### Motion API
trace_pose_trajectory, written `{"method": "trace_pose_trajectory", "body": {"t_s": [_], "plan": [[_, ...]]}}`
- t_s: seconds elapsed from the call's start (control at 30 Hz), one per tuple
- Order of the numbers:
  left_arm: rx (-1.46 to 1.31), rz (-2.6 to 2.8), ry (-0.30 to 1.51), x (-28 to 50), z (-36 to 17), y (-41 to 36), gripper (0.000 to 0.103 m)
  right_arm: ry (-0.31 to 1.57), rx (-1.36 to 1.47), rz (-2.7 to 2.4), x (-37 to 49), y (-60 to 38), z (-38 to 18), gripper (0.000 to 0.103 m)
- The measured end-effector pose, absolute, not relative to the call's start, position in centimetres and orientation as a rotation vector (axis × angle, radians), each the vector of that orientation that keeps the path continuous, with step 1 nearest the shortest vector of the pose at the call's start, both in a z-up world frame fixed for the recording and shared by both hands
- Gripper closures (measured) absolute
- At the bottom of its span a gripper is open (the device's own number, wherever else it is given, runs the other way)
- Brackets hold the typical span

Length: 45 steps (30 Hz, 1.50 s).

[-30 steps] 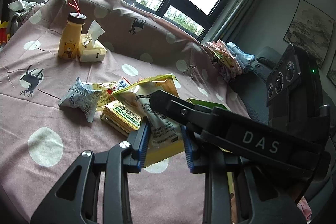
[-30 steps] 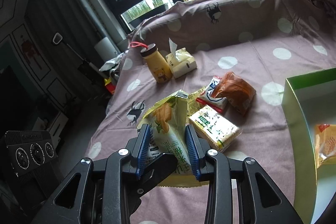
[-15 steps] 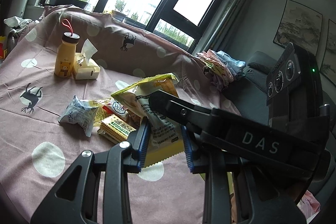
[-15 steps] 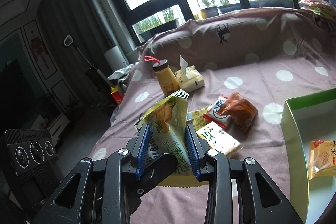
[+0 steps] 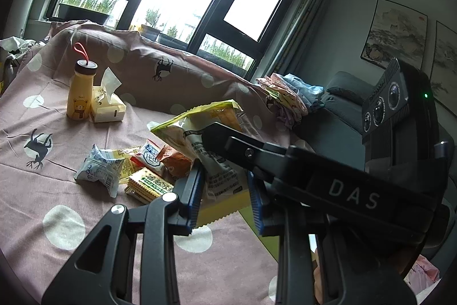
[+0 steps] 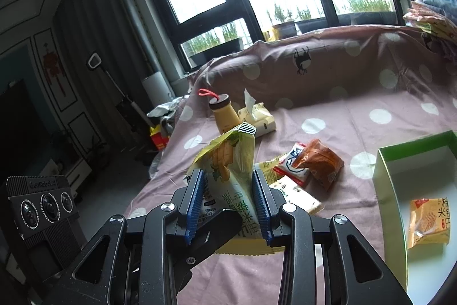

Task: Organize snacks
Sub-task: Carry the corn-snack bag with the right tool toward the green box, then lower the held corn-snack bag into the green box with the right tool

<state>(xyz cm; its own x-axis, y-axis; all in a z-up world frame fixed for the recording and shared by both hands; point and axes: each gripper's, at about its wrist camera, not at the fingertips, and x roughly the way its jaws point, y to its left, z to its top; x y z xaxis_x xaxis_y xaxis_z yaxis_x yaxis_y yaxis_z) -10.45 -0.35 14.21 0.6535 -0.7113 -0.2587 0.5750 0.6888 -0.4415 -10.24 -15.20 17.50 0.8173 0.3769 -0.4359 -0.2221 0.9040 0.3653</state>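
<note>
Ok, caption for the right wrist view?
Both grippers hold one yellow snack bag above the dotted cloth; green box waits at right.

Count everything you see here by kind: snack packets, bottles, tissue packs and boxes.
Snack packets: 7 (held bag, white-blue, yellow, red-white, orange-brown, cracker pack, boxed packet)
Bottles: 1
Tissue packs: 1
Boxes: 1
Total: 10
</note>
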Motion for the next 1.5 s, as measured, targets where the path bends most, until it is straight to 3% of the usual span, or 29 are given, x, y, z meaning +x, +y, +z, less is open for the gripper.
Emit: {"method": "trace_pose_trajectory", "body": {"t_s": [0.7,1.5], "plan": [[-0.106,-0.894,0.411,-9.7,19.5,-7.1,0.075,0.378,0.416,0.228,-11.4,-21.7,20.8,0.065],[-0.134,-1.056,0.536,-8.4,17.4,-13.1,0.075,0.433,0.538,0.055,-11.3,-28.2,18.6,0.065]]}}
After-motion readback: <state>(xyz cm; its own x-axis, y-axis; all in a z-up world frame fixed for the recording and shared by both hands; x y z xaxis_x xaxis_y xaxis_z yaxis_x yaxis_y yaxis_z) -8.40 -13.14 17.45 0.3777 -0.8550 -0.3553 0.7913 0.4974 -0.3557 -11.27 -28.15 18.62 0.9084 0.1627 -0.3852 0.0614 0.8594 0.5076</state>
